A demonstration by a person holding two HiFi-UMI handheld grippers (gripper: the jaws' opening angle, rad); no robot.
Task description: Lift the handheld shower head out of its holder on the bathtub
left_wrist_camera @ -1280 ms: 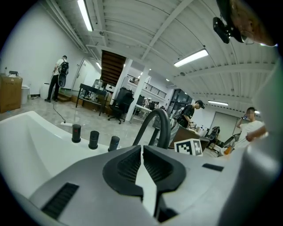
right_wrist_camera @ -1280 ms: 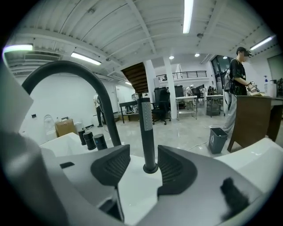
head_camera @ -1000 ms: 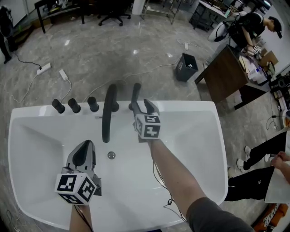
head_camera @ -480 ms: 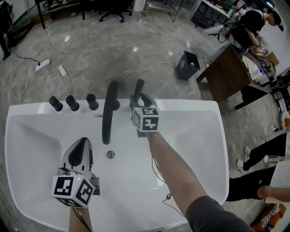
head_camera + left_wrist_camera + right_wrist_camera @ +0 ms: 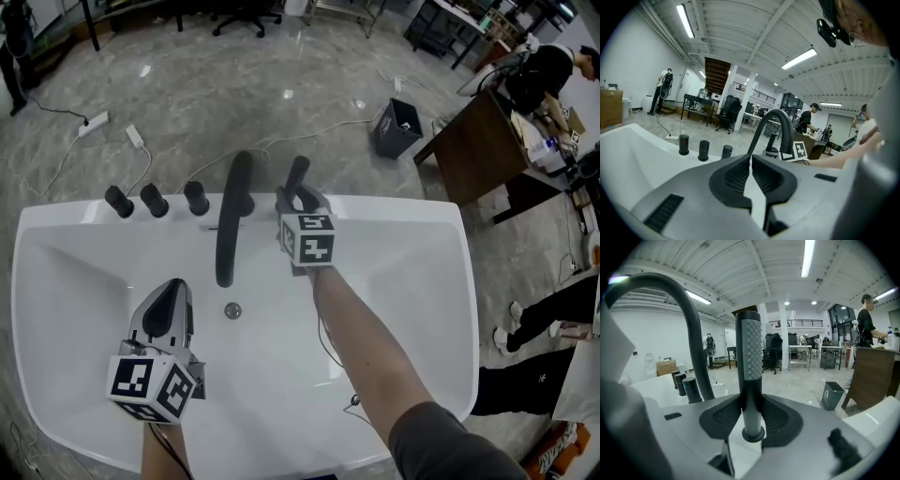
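Observation:
The dark handheld shower head (image 5: 297,173) stands upright in its holder on the far rim of the white bathtub (image 5: 403,214), right of the curved black spout (image 5: 232,216). My right gripper (image 5: 298,198) reaches over the tub to it. In the right gripper view the studded handle (image 5: 749,352) stands between the pads, which press on both sides; the jaws have just been closing on it. My left gripper (image 5: 172,298) hovers low over the basin at the near left, jaws together and nothing in them (image 5: 751,161).
Three black knobs (image 5: 153,200) line the rim left of the spout. A drain (image 5: 232,310) sits in the tub floor. Beyond the tub are a dark bin (image 5: 396,128), cables and power strips, a wooden desk (image 5: 473,155), and people at the right edge.
My right gripper has edged forward to the shower head's handle and now stands around it. The left gripper has stayed over the basin.

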